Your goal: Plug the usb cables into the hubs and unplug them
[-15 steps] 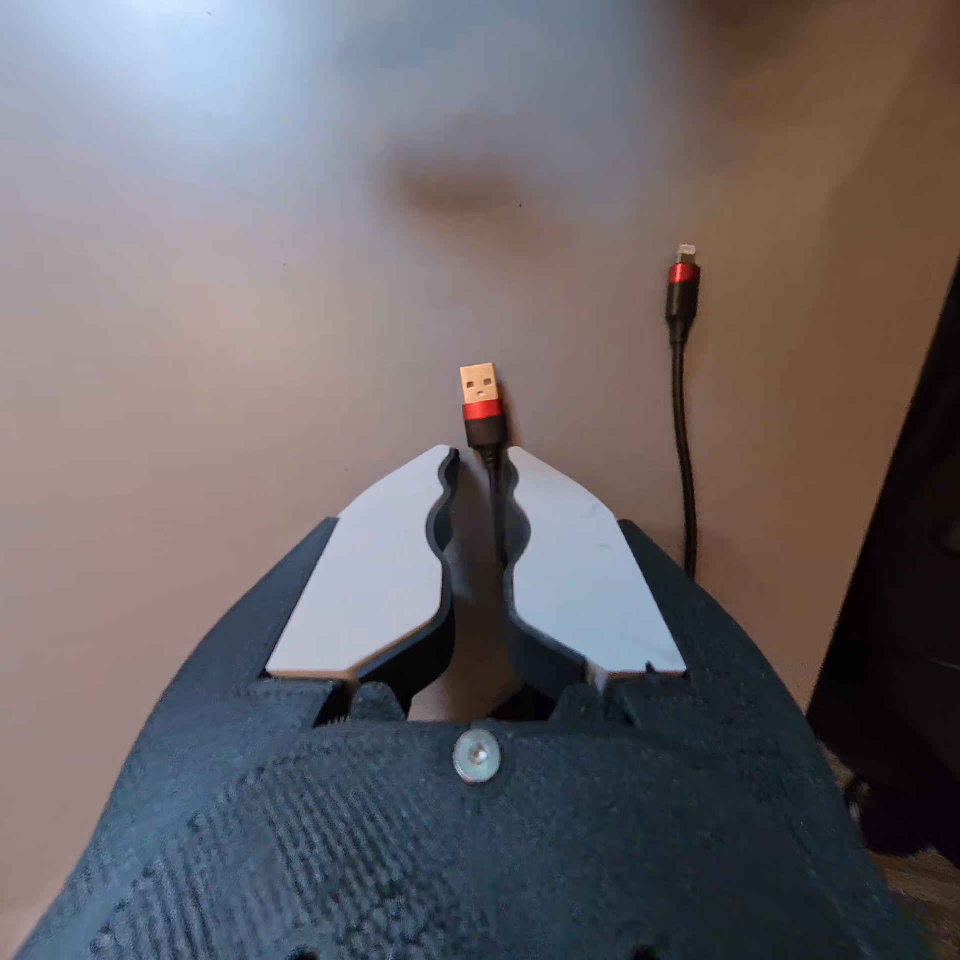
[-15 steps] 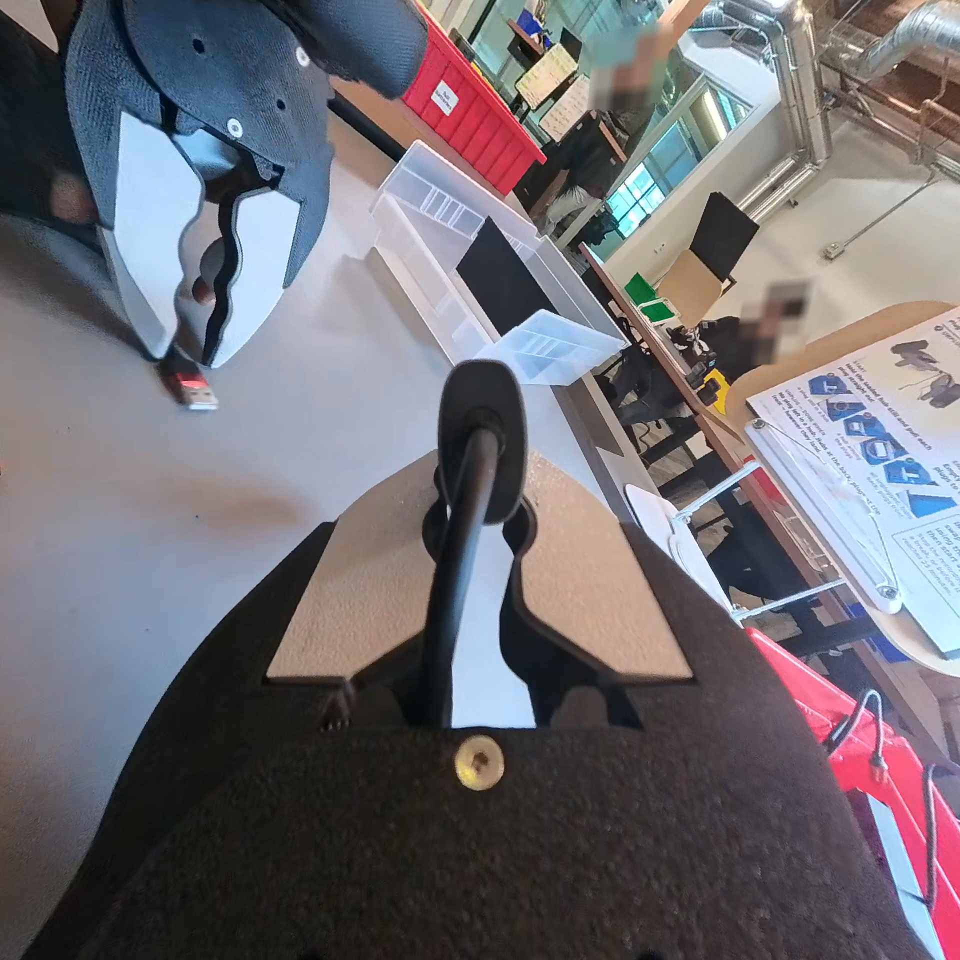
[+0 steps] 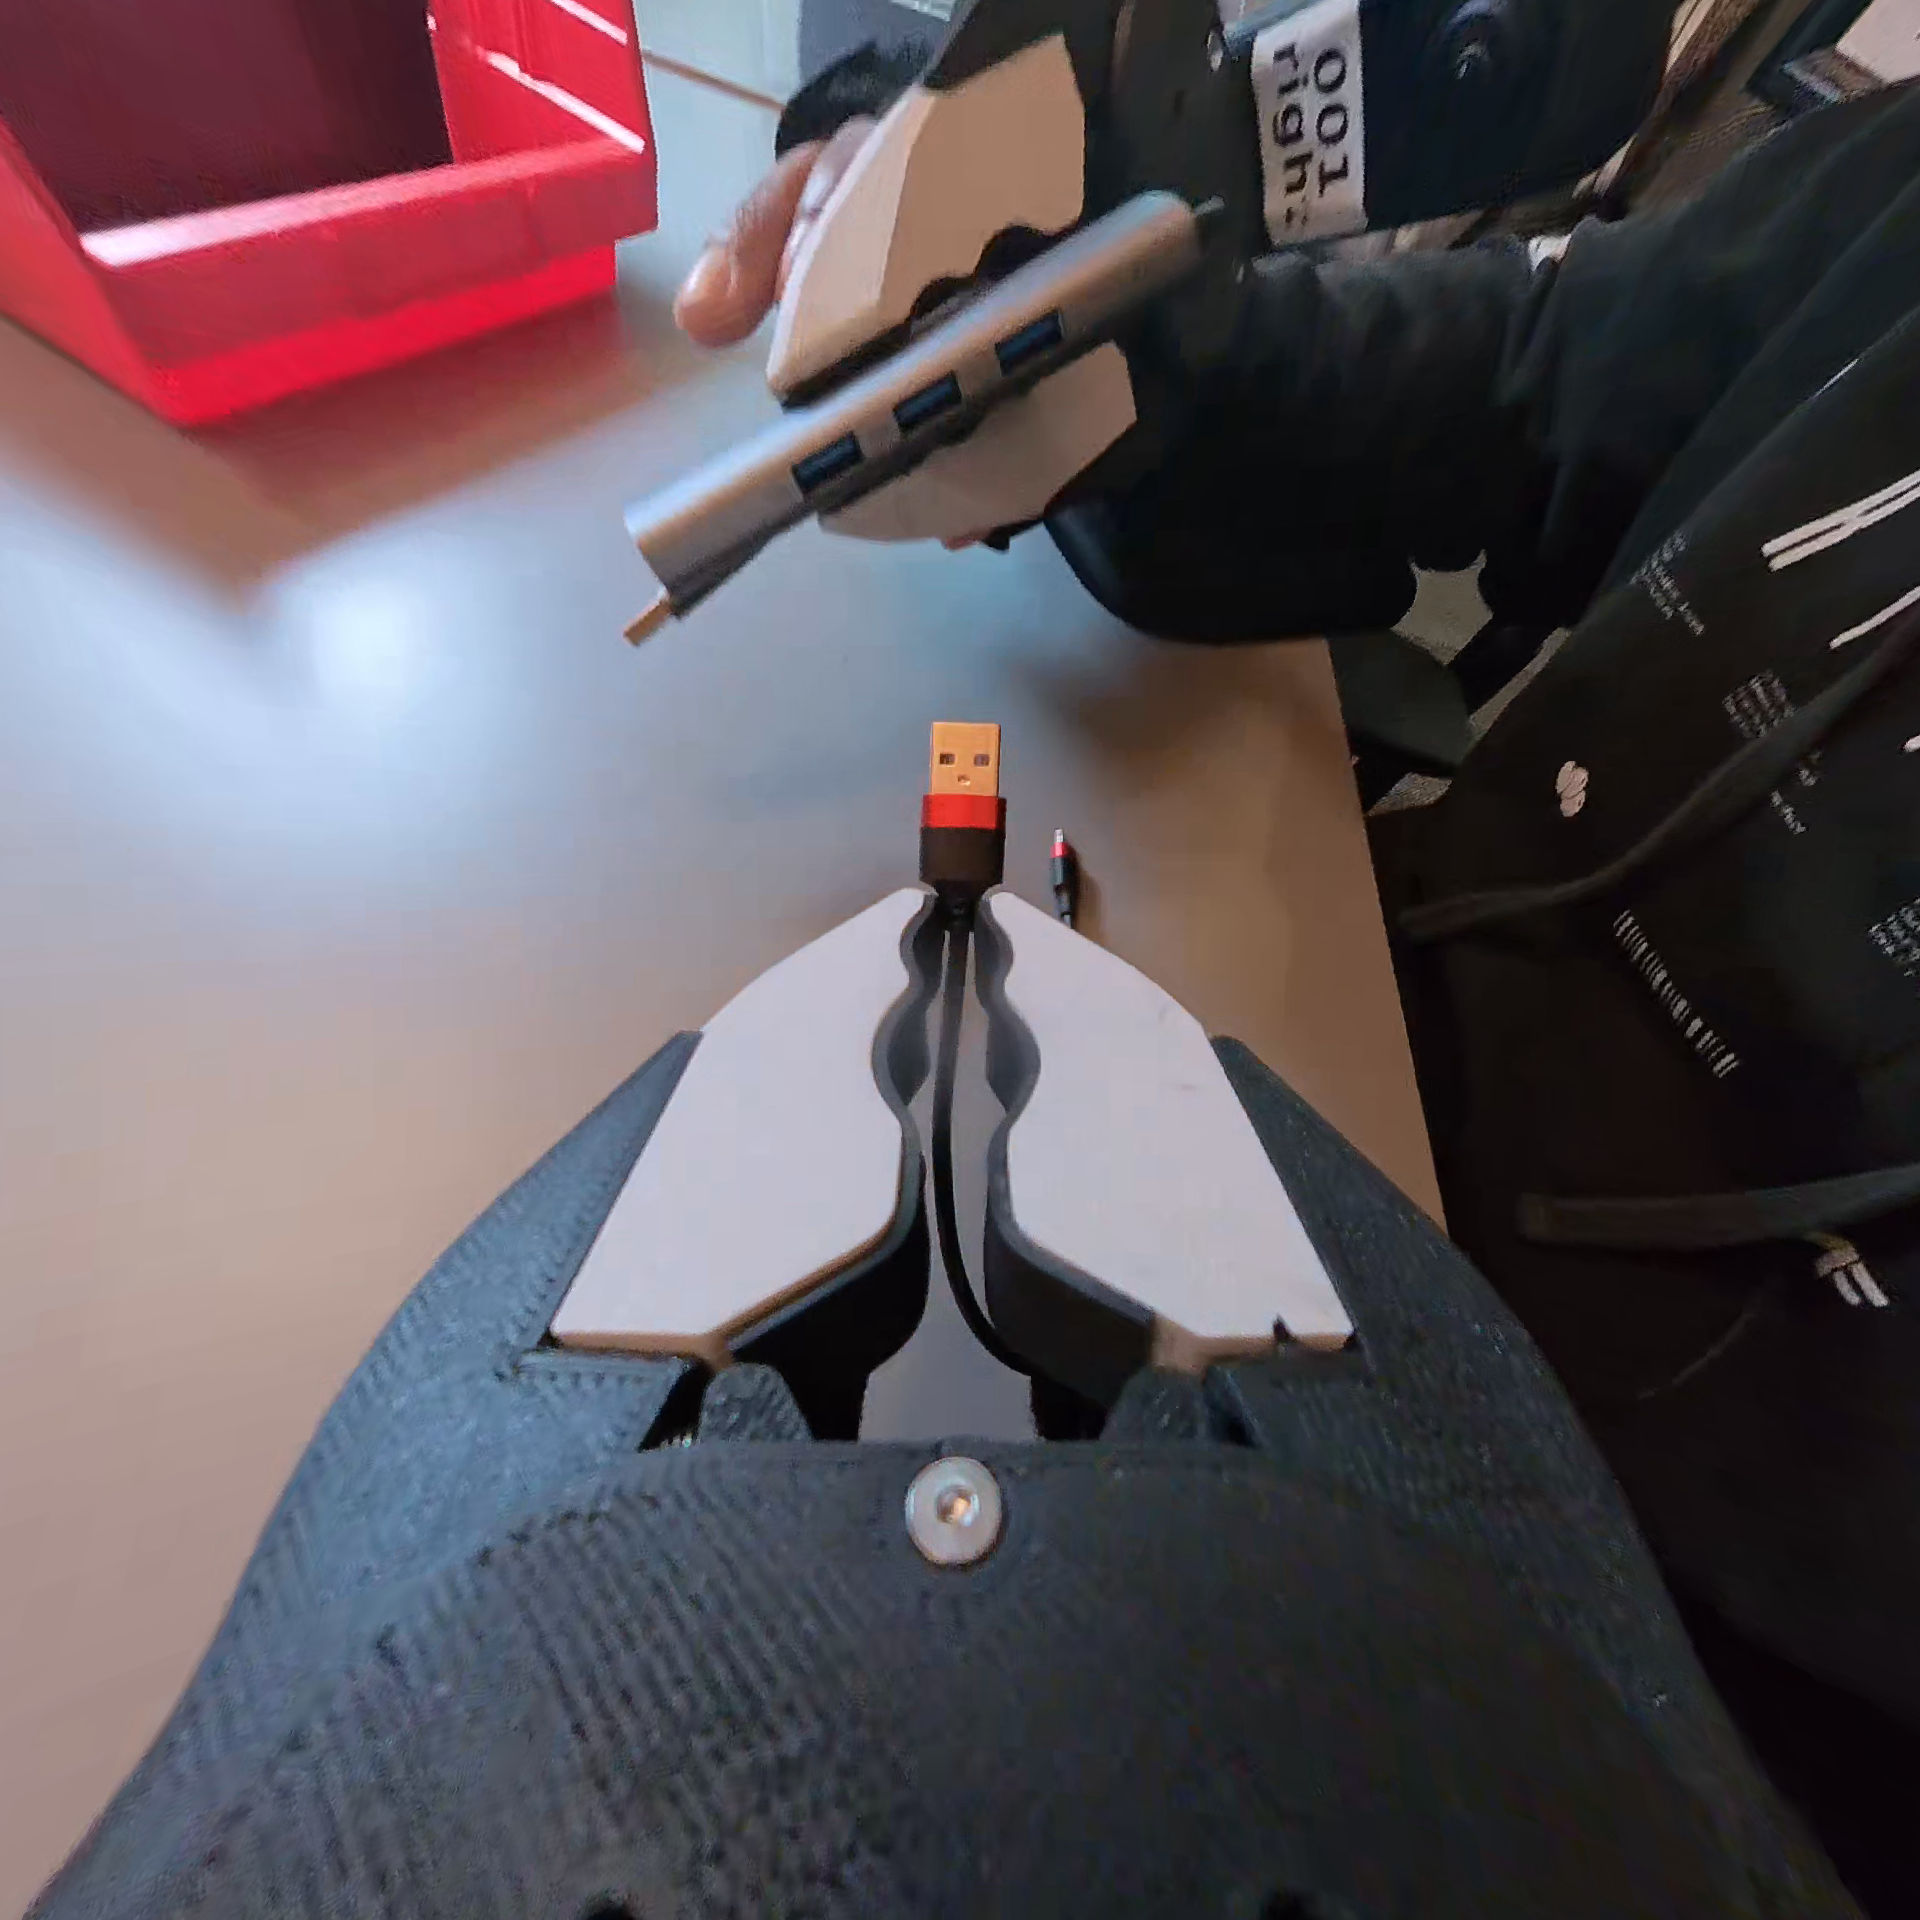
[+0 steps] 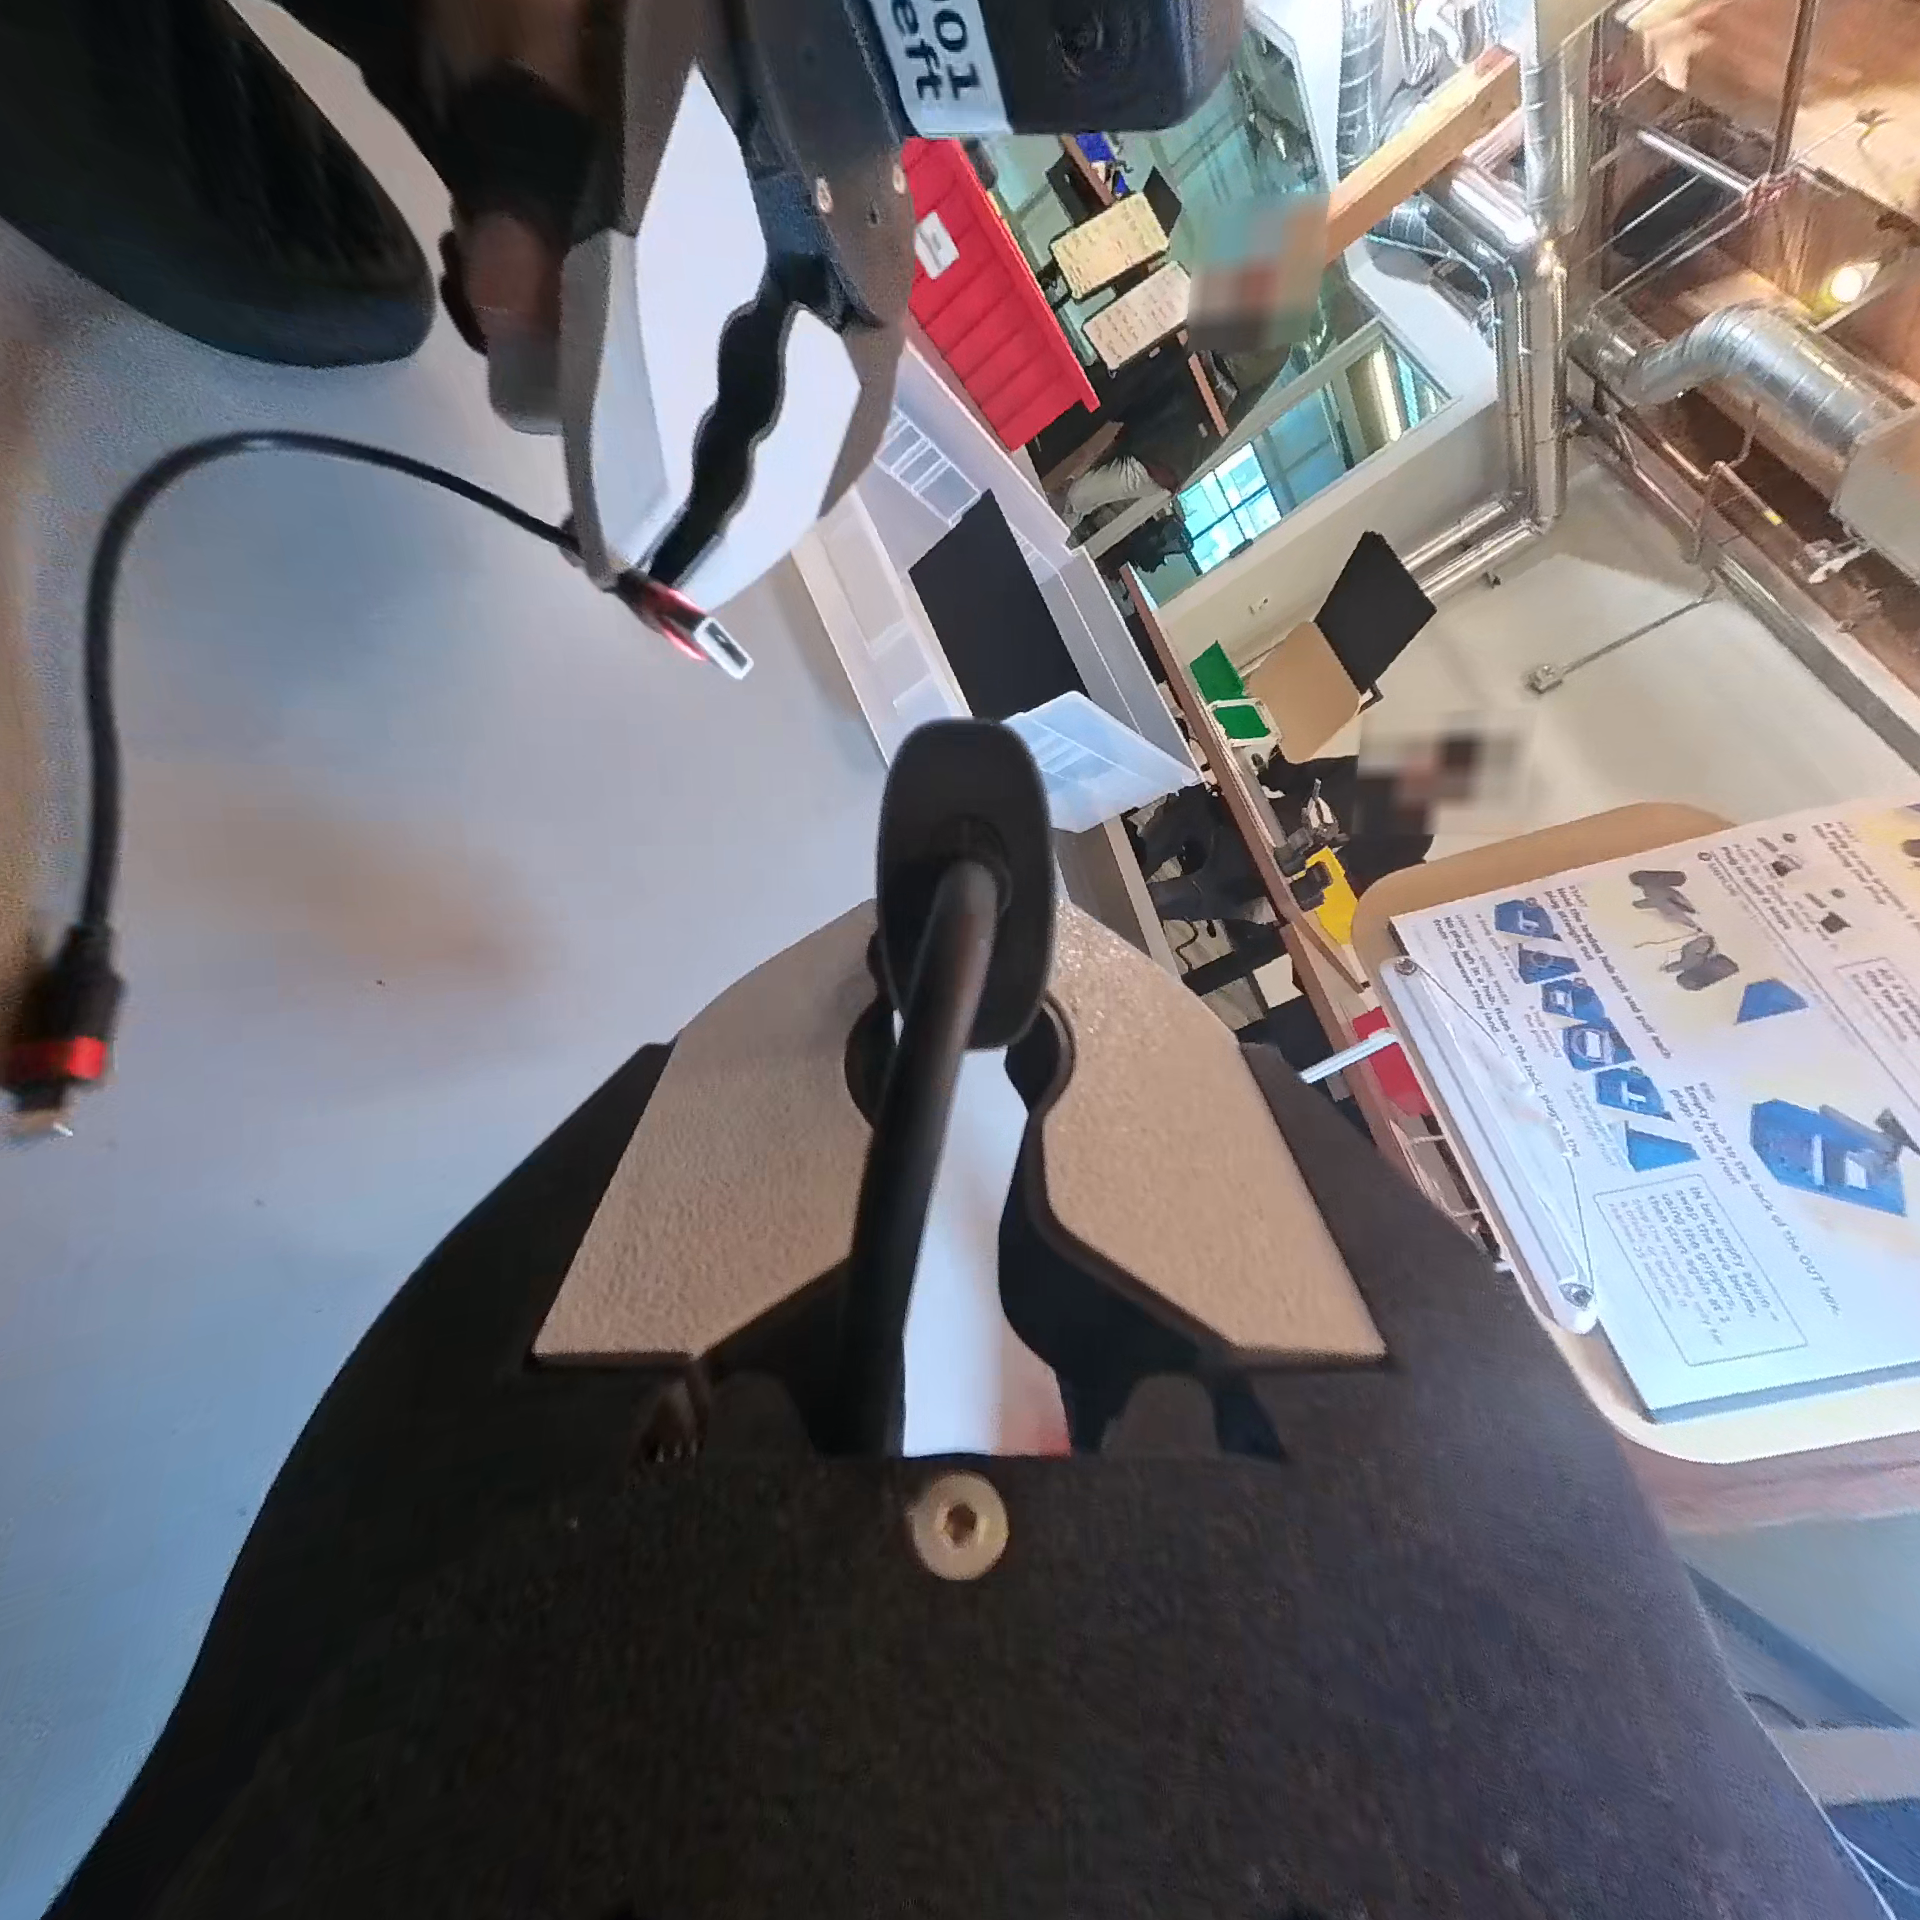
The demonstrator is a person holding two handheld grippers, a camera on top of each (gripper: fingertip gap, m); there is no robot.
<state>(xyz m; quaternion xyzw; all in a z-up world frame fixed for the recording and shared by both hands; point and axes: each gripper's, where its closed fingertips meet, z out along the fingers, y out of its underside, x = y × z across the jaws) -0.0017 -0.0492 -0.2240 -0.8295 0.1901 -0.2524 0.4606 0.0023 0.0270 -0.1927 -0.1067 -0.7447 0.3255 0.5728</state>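
Note:
My left gripper is shut on a black USB cable just behind its red-collared USB-A plug, which sticks out past the fingertips above the table. The cable's small far plug lies on the table behind. My right gripper is shut on a grey USB hub, seen end-on with its black lead running back between the jaws. In the left wrist view the hub shows three blue ports and hangs tilted ahead of the plug, apart from it. The right wrist view shows the left gripper, the plug and the far plug.
A red bin stands at the back left of the table. A person's black hooded top fills the right side. In the right wrist view, clear plastic trays sit beyond the table and a board with an instruction sheet stands at the right. One gripper's finger ends stand about 9 cm off the other's.
My left gripper has closed on the cable, lifted the plug off the table and swung toward the right gripper, so the hub now shows ahead of it. The right gripper still holds the hub.

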